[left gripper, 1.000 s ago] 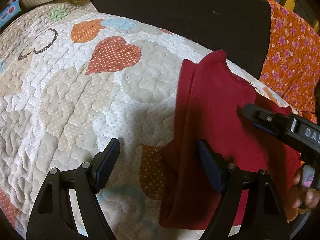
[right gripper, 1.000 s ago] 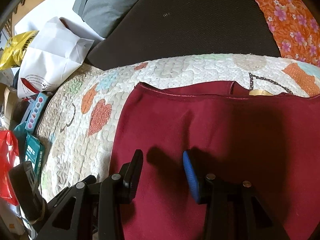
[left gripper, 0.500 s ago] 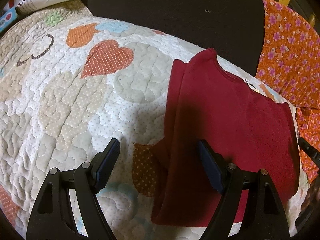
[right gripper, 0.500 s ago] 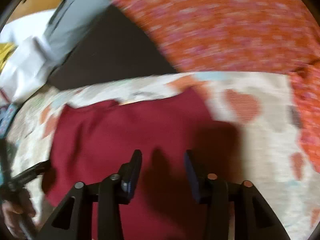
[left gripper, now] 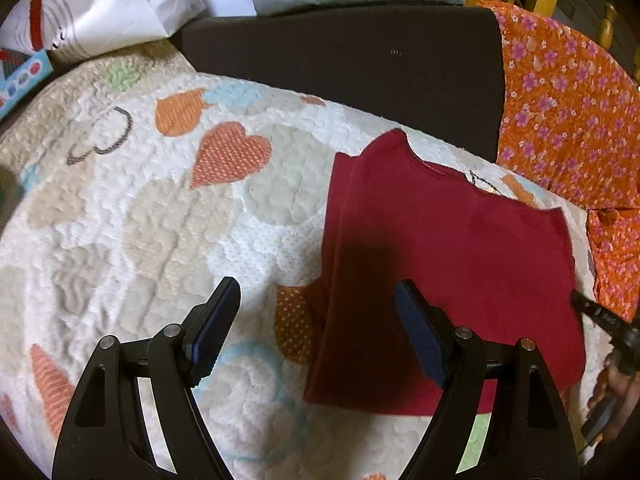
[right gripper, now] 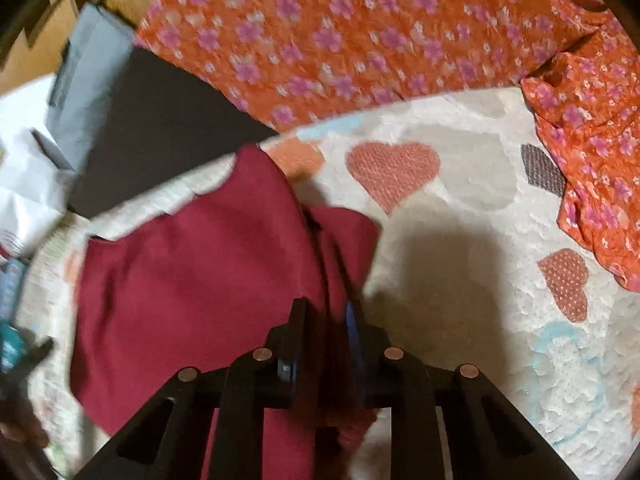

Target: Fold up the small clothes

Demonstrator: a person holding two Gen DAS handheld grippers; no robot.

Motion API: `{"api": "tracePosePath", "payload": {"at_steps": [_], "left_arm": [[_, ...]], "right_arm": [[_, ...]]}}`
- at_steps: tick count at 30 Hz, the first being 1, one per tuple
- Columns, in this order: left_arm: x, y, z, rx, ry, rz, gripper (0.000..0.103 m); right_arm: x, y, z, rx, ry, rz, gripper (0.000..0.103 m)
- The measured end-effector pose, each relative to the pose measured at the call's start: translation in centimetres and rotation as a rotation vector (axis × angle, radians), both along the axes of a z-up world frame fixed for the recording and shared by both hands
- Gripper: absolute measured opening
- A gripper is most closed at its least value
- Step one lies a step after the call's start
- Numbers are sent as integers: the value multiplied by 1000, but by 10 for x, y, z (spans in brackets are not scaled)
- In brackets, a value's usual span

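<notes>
Maroon shirt [left gripper: 448,248] flat on heart-print quilt [left gripper: 140,240], dark cushion [left gripper: 340,68] behind, orange floral cloth [left gripper: 568,120] at right. No legible writing now: only a red mark and grey lines on white bag [left gripper: 80,12], too small to read; lettering on the other tool's arm, seen a second back, now out of frame. Left hand-held gripper [left gripper: 316,316] wide open above quilt and shirt's left edge, nothing between the pads; shirt shows a bit lower in its view than before. Right hand-held gripper [right gripper: 326,336] swung from shirt's middle to its right edge, jaws just narrowed, a raised fold of shirt [right gripper: 200,280] between them; cannot tell whether pads [right gripper: 352,328] press it.
</notes>
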State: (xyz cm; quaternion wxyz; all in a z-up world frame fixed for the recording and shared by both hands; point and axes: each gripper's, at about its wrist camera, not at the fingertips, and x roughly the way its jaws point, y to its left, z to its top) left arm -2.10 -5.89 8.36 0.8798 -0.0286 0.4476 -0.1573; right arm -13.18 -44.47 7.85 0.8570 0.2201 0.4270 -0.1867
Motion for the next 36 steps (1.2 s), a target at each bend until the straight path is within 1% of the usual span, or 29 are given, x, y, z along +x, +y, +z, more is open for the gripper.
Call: {"api": "tracePosePath", "payload": {"at_steps": [1,2,4,5,6,7,9,12,13,15,17,18,20,24,27,30,32,33,36], "left_arm": [[-3,1,5,-11,0,7,80],[-6,2,9,-18,1,9,80],[-15,1,18,-25,6,-5,80],[-17,0,21,-28,4,-11,80],[-23,-2,27,-28,-2,-19,80],[-31,-4,35,-23,-13,-34,80],[-42,-8,47,-20,-23,-57,80],[-59,-15,73,6,-53,-71,80],[-66,-17,87,5,-69,-76,80],[-78,-15,106,-38,-92,-56,80],[-89,-14,121,-85,-111,-62,80],[-93,-14,127,-94,-125,-68,80],[-98,-13,133,-97,-158,-82,80],[-92,-9,128,-77,-168,-80,80],[-77,-5,114,-60,-157,-79,80],[-58,-5,105,-8,-180,-85,80],[-39,-6,103,30,-182,-96,80],[-33,-5,105,40,-194,-104,80],[-22,-5,120,86,-271,-118,80]], "right_arm": [[3,1,-4,0,18,2,19],[4,3,-1,-2,14,0,19],[-5,6,21,12,-5,-18,19],[-14,8,31,25,-28,-28,19],[-22,11,43,31,-56,-32,22],[-28,16,54,27,-69,-31,28],[-46,27,77,9,-71,-8,36],[-75,43,104,18,-92,38,39],[-83,47,111,19,-99,43,40],[-98,55,129,13,-123,53,41],[-109,65,145,7,-154,61,43],[-113,69,152,11,-175,64,46],[-116,78,159,24,-202,68,47],[-98,98,158,49,-210,113,47],[-71,115,147,59,-175,154,48],[-46,124,132,84,-136,174,48],[-36,126,122,91,-111,167,48],[-33,125,118,95,-101,162,48],[-34,120,108,86,-81,138,48]]}}
